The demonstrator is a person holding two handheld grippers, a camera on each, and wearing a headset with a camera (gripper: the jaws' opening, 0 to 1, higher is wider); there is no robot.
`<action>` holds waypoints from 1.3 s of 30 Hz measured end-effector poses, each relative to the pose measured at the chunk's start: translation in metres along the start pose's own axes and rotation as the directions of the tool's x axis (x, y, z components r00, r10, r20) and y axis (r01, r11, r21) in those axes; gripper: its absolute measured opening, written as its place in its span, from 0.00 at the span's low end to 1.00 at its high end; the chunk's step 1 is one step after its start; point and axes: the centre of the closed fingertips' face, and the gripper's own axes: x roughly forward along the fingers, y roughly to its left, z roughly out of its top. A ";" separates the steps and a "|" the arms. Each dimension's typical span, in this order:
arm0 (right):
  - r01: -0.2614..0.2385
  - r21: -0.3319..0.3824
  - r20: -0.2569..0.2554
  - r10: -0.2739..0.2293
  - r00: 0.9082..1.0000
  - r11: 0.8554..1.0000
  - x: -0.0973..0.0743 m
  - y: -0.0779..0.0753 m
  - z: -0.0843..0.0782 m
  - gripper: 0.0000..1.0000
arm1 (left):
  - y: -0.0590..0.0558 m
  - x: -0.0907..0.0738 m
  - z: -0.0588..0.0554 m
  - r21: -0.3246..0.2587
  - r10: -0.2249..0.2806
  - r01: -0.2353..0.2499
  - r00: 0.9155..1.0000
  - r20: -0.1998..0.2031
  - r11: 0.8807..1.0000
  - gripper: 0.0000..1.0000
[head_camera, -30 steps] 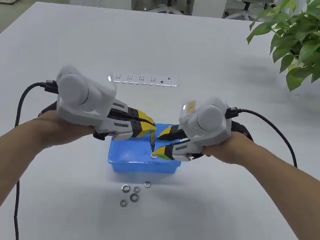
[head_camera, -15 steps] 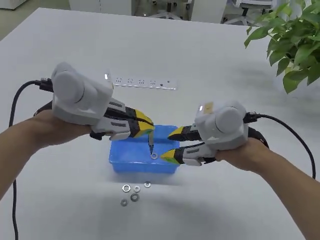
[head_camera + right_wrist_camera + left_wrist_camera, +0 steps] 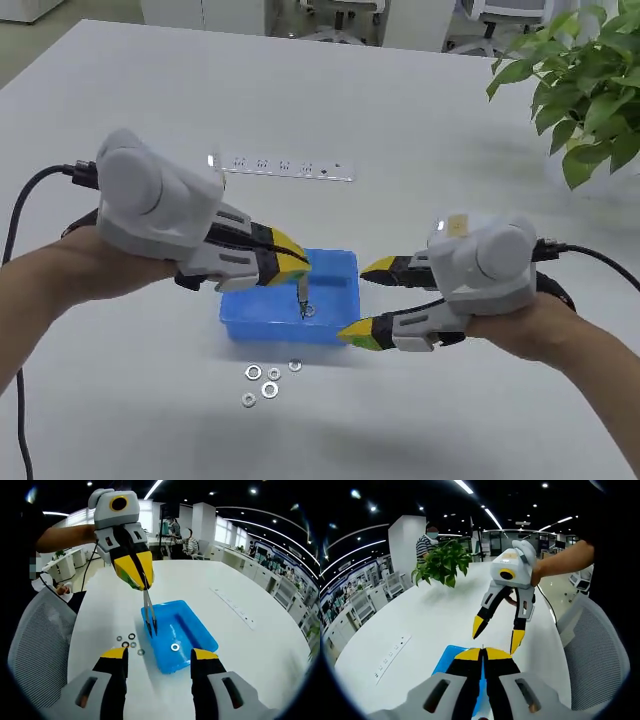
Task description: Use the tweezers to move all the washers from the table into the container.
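One pair of tweezers [image 3: 302,293] hangs clamped between the closed jaws of the left gripper [image 3: 296,263]. Its long axis is close to upright and its points aim down into the blue container [image 3: 270,331]. In the right gripper view the tweezers [image 3: 149,612] drop from the left gripper [image 3: 145,584] with a slight lean, the tips low over the container [image 3: 200,630] floor. A single washer [image 3: 174,647] lies flat on that floor near the tips, not pinched by them. In the head view the same washer [image 3: 309,311] sits right at the points. Five more washers [image 3: 269,390] lie in a loose cluster on the white table [image 3: 450,120], just in front of the container's near wall.

Against a second ago, the right gripper [image 3: 354,302] has drawn off to the right. Its jaws then reached over the container's right half, close to the tweezers. Now they stand wide apart, holding nothing, with their yellow tips at the container's right edge. The left gripper, the tweezers and all the washers are where they were.

The tweezers are slim grey metal, two thin arms narrowing to fine dark points that are nearly together. The washers are small silver rings. A power strip [image 3: 285,165] lies beyond the container and a plant [image 3: 590,90] stands at the far right.
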 end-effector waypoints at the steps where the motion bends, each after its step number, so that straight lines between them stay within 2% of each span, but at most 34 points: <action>1: 0.000 0.000 -0.001 0.000 1.000 1.000 0.000 0.000 0.000 0.54 | -0.002 0.000 0.000 0.001 -0.002 0.002 1.000 0.001 1.000 0.05; 16: -0.039 0.008 -0.002 0.039 0.999 0.999 -0.005 0.019 -0.011 0.67 | -0.021 0.004 -0.012 0.008 -0.025 0.025 1.000 -0.007 1.000 0.05; 29: -0.061 -0.007 -0.008 0.061 0.998 0.998 -0.002 0.027 -0.016 0.67 | -0.030 0.011 -0.033 0.002 -0.042 0.042 0.999 -0.033 0.999 0.05; 39: -0.077 -0.008 -0.021 0.077 0.997 0.997 0.002 0.031 -0.020 0.66 | -0.031 0.018 -0.045 -0.009 -0.050 0.050 0.997 -0.056 0.999 0.05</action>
